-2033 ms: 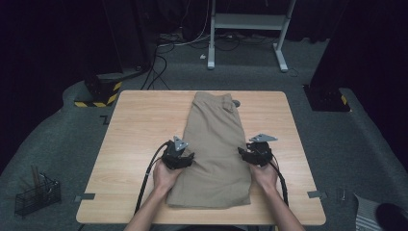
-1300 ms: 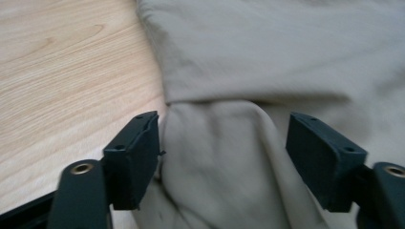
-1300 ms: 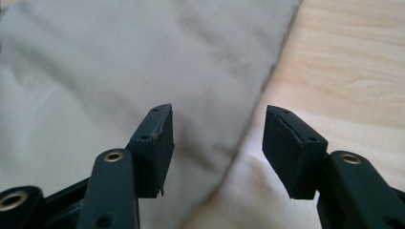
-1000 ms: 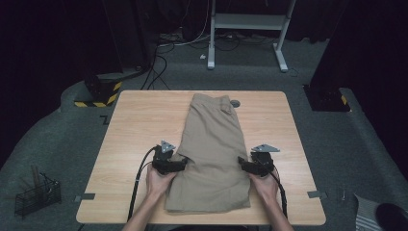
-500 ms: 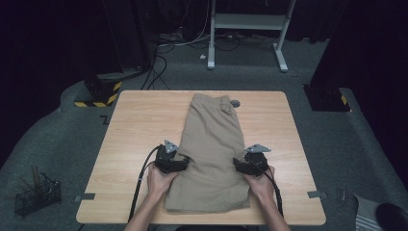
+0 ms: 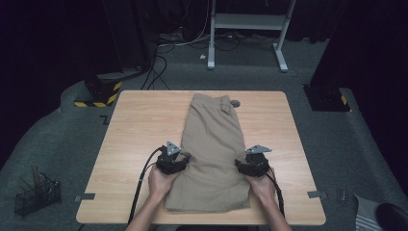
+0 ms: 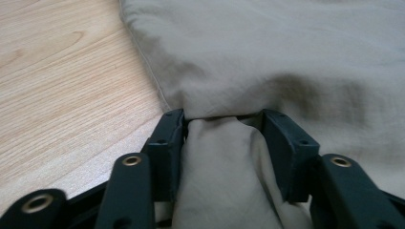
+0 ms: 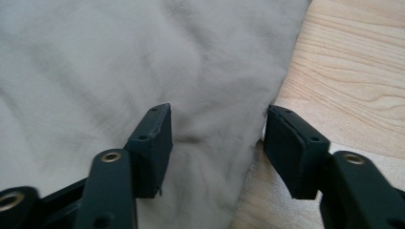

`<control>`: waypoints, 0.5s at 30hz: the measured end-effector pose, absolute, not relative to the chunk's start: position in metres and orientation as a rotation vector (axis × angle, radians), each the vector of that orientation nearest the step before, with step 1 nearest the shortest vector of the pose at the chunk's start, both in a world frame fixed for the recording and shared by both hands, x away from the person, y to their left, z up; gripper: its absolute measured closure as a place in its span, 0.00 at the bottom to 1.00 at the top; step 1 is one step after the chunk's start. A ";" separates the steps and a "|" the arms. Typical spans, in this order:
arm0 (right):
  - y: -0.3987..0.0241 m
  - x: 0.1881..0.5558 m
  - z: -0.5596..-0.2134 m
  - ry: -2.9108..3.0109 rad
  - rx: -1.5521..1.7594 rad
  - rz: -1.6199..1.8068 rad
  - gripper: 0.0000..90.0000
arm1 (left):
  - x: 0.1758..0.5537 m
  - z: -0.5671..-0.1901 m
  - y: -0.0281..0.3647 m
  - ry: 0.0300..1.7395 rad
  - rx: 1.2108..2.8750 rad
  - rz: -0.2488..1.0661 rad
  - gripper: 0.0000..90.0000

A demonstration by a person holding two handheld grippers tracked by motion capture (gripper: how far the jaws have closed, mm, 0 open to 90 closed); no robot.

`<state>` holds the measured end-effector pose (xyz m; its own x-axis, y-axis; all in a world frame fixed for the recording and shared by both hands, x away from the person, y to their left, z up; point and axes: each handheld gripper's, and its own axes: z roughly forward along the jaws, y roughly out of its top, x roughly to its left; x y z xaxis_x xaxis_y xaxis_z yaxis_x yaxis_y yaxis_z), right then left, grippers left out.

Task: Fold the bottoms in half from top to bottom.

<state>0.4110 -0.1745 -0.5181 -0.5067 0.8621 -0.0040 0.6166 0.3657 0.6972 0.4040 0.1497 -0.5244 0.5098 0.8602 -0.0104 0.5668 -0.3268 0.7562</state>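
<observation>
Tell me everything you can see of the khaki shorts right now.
The khaki shorts are tan woven cloth, folded lengthwise into a long strip flat on the wooden table, waistband at the far end. The left gripper, jaws just closing, has bunched a fold of the left edge between them. The right gripper straddles the right edge, its jaws also closing.

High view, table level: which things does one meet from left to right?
Black wire basket on the floor → left gripper → folded beige trousers → right gripper → grey tape strip at the wooden table's right edge.
</observation>
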 end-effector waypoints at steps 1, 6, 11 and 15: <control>-0.174 0.411 -0.518 2.265 1.292 0.917 0.50 | 0.404 -0.524 0.149 1.159 2.034 0.518 0.59; -0.173 0.409 -0.516 2.279 1.287 0.906 0.57 | 0.403 -0.525 0.148 1.133 2.026 0.507 0.70; -0.172 0.407 -0.515 2.303 1.271 0.908 0.67 | 0.402 -0.526 0.147 1.121 2.018 0.497 0.79; -0.171 0.405 -0.514 2.333 1.248 0.909 0.76 | 0.401 -0.526 0.147 1.113 2.023 0.486 0.85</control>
